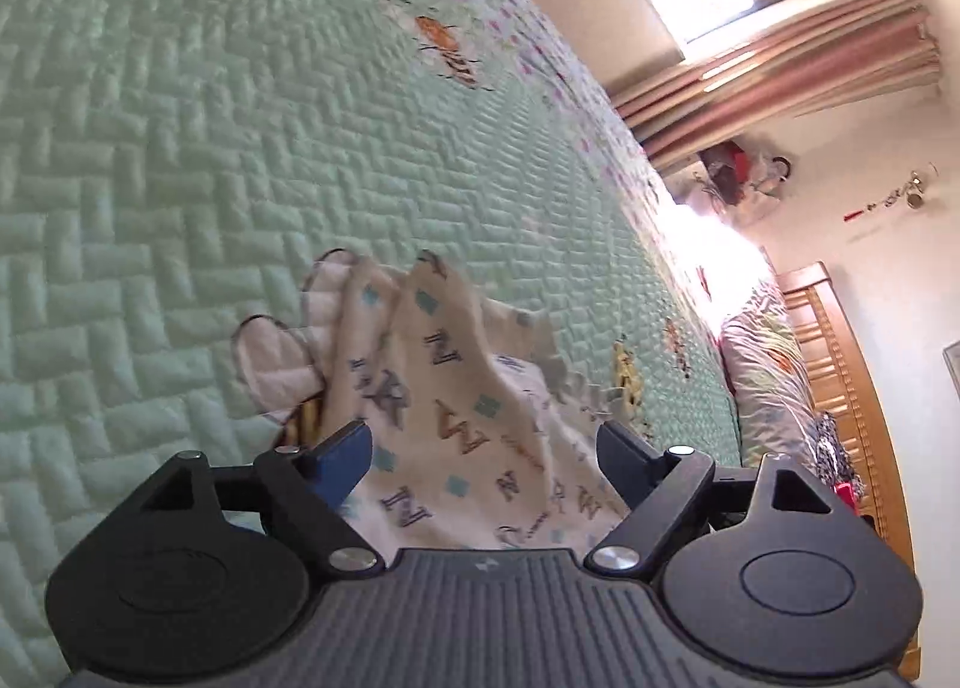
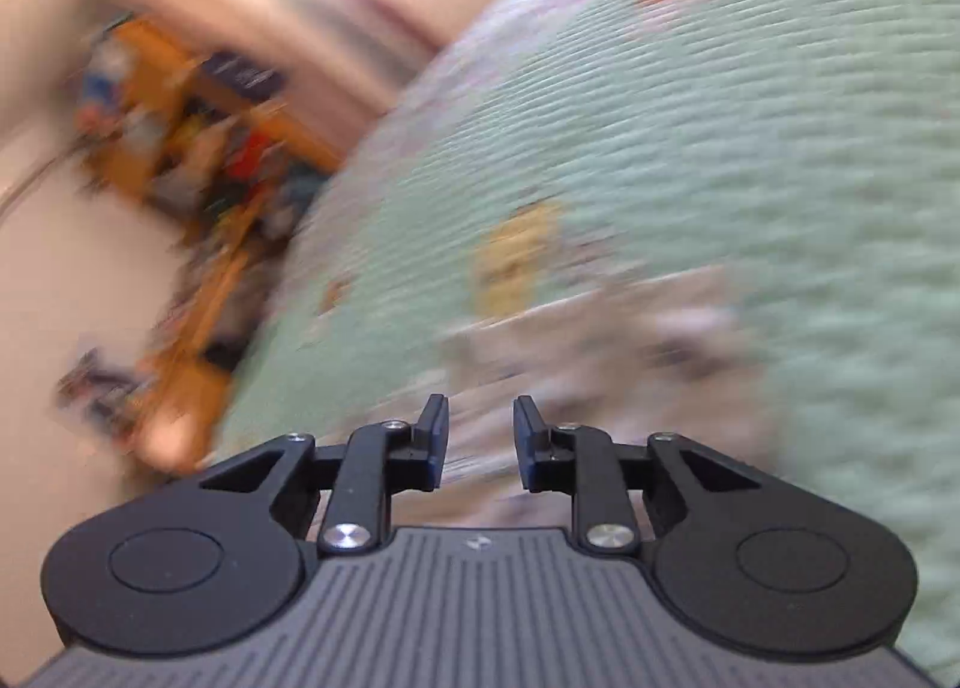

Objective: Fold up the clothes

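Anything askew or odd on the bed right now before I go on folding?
The letter-print garment lies bunched and rumpled on the green quilt, not flat, with a white lobed piece sticking out beside it. The right wrist view is too blurred to check more.

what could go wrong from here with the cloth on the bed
1. The left gripper stands open around the letter-print cloth, which is bunched up; closing here may pinch several layers and spoil the fold.
2. The right wrist view is blurred, and the right gripper has a narrow gap with nothing clearly between its pads, so it may miss the cloth edge.
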`<action>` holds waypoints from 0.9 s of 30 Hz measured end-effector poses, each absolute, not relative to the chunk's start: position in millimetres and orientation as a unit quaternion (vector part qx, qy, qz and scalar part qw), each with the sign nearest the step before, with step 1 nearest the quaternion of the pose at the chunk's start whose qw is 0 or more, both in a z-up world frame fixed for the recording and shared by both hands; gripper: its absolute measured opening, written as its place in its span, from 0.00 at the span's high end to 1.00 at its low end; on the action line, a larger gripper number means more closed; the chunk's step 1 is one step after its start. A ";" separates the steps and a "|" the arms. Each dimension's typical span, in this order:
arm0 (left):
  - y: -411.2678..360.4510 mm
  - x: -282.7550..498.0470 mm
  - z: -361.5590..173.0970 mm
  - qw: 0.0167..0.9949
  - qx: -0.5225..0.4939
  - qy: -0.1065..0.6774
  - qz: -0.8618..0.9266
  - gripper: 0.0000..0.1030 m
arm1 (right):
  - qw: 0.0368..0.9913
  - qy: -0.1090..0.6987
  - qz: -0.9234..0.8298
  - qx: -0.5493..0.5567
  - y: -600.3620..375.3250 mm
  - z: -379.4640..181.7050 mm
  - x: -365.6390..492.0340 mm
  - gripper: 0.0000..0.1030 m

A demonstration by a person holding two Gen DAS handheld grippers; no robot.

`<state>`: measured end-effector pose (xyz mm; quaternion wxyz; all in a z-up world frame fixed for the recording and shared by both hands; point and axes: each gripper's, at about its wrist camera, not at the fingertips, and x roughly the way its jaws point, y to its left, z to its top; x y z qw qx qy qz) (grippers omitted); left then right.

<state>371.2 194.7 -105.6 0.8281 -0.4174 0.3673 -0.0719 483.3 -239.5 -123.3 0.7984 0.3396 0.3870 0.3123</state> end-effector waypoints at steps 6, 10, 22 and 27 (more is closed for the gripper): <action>180.5 384.4 -134.8 0.805 -0.436 0.400 -0.043 0.15 | 0.716 0.457 0.426 0.311 -112.8 -130.4 515.3 0.60; 184.2 375.5 -137.6 0.809 -0.435 0.393 -0.050 0.17 | 0.763 0.473 0.339 0.282 -93.5 -154.9 534.2 0.99; 179.9 371.7 -127.8 0.820 -0.406 0.403 -0.037 0.16 | 0.784 0.446 0.331 0.278 -122.4 -133.1 500.3 0.71; 149.3 360.1 -95.0 0.848 -0.357 0.383 -0.086 0.12 | 0.829 0.352 0.327 0.287 -200.3 -94.3 443.6 0.48</action>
